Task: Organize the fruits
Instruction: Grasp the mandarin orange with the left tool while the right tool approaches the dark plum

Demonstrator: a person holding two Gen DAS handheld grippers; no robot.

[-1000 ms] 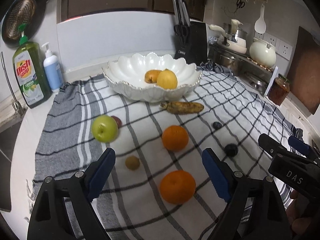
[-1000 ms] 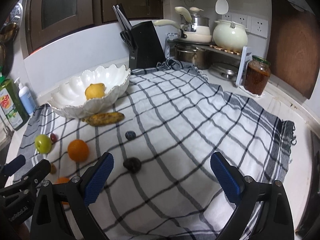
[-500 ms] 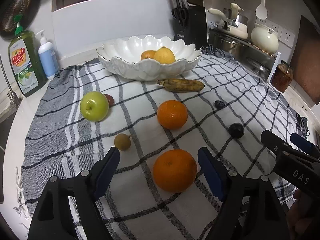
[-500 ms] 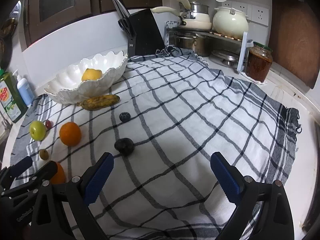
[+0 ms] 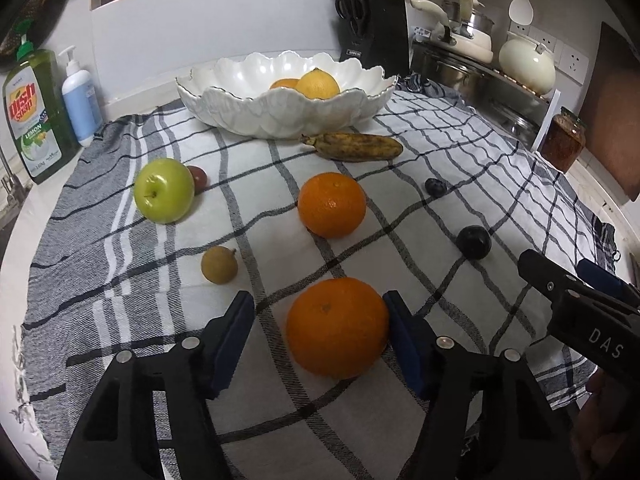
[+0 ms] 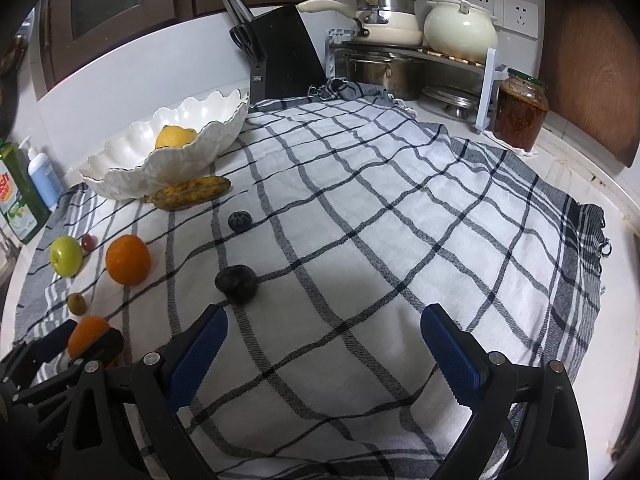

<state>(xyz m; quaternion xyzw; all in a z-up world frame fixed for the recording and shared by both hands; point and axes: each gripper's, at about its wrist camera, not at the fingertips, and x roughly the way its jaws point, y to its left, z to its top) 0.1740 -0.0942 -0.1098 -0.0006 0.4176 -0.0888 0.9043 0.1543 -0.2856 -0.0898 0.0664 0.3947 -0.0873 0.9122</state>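
Note:
A white scalloped bowl (image 5: 288, 108) at the back holds a lemon (image 5: 319, 85) and an orange fruit. On the checked cloth lie a spotted banana (image 5: 354, 146), a green apple (image 5: 163, 191), a small red fruit (image 5: 199, 176), two oranges, a small brown fruit (image 5: 219, 265) and two dark plums. My left gripper (image 5: 320, 322) is open, its jaws on either side of the near orange (image 5: 337, 327); the right pad touches it. My right gripper (image 6: 322, 346) is open and empty over bare cloth, the near dark plum (image 6: 236, 278) just ahead of its left finger.
A dish soap bottle (image 5: 34, 114) and a pump bottle (image 5: 80, 100) stand at the left edge. A knife block (image 5: 374, 26), pots on a rack (image 6: 404, 52) and a jar (image 6: 519, 110) line the back and right. The cloth (image 6: 400, 220) covers the counter.
My left gripper has moved forward and down, so the near orange now sits between its jaws. My right gripper has come lower and a little closer to the near plum.

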